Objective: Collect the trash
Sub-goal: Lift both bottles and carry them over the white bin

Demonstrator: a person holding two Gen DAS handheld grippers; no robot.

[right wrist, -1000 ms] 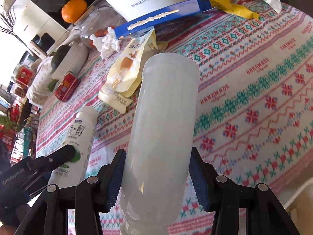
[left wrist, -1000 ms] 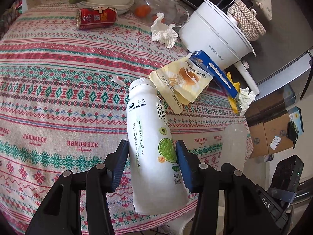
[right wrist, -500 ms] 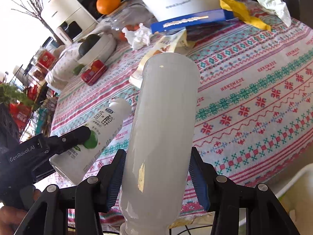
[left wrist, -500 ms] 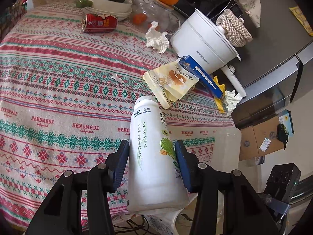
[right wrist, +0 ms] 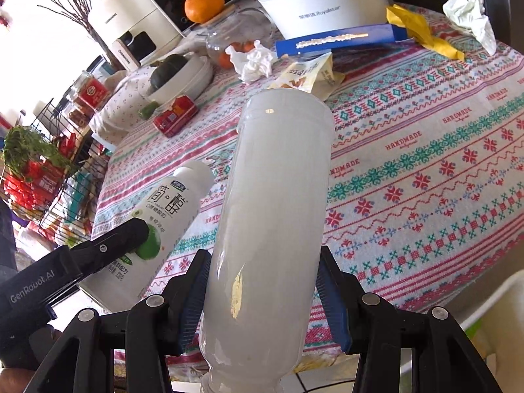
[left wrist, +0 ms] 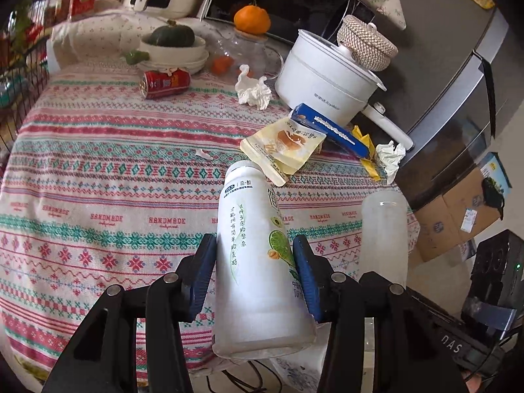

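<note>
The left gripper (left wrist: 253,273) is clenched on a printed yogurt bottle (left wrist: 258,262), blue pads pressing both sides of its body, the bottle held in the air over the near edge of the table (left wrist: 98,170). The right gripper (right wrist: 263,298) grips a plain milky-white bottle (right wrist: 271,229) the same way, its neck pointing down toward the camera; it is also held above the table edge, just beside the yogurt bottle. On the patterned tablecloth beyond lie a yellow snack pouch (left wrist: 285,145), a blue box (left wrist: 330,129) touching the pouch, a yellow wrapper (left wrist: 365,144) and a crumpled tissue (left wrist: 389,159) near the far right edge. A second tissue (left wrist: 253,90) and a red can (left wrist: 165,82) on its side lie farther back. A white pot (left wrist: 327,82) stands behind the blue box, with an orange (left wrist: 252,18) behind it.
</note>
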